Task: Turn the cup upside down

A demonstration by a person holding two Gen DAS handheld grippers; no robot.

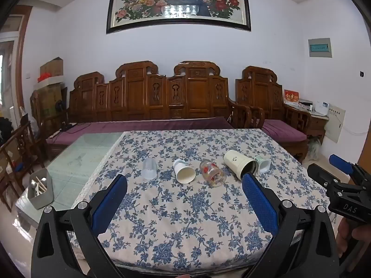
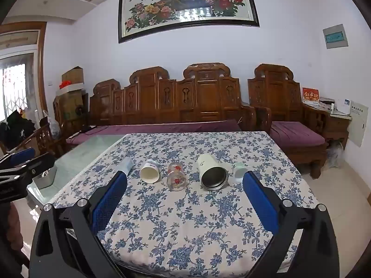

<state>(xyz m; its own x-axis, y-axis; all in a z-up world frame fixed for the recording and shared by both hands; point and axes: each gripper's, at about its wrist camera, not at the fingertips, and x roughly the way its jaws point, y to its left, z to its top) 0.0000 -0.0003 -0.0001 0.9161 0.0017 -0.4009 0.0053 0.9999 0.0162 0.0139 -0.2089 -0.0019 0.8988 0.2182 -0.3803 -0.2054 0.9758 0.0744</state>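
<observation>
A matt cloth [image 2: 185, 231] printed with blue flowers covers the bench [image 1: 76, 159], whose bare part is glossy glass. The cream cup [image 2: 209, 169] shows a dull metal inside; the paper cup [image 2: 150, 173] is matt, the patterned cup [image 2: 176, 177] clear glass. Both tongs [image 1: 184, 186] [image 2: 184, 186] look like black plastic with textured blue pads [image 2: 109, 203].

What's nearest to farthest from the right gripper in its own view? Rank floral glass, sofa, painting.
1. floral glass: on the table, just ahead of the right gripper.
2. sofa: behind the table.
3. painting: high on the wall.
</observation>
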